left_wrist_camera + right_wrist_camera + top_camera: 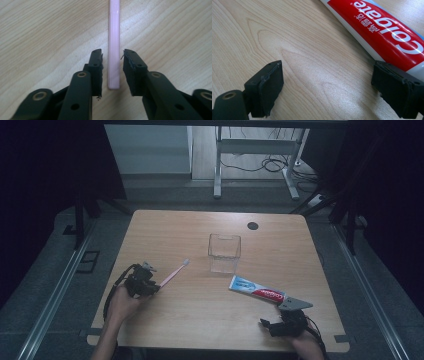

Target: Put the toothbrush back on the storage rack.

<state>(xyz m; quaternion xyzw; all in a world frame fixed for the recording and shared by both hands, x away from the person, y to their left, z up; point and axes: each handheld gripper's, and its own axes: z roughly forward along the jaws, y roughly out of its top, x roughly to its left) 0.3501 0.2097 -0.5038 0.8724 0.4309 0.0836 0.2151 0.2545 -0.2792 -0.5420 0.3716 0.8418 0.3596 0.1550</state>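
Observation:
A pink toothbrush point(175, 271) lies slanted on the wooden table point(200, 325), left of centre, bristles pointing toward the far right. My left gripper point(151, 284) is at its handle end. In the left gripper view the handle point(114, 50) runs between the jaws of the left gripper point(112, 53), with a small gap on each side, so the gripper is open. A red, white and blue toothpaste tube point(257, 290) lies at the right. My right gripper point(274, 315) stands wide open beside it. In the right gripper view the tube point(387, 30) lies against the right jaw, and bare wood shows between the jaws of the right gripper point(325, 72).
A clear square cup point(224, 252) stands upright near the table's middle, between the toothbrush and the tube. A black round cap point(253, 225) sits in the tabletop at the far side. Metal frame legs and cables stand on the floor beyond the table.

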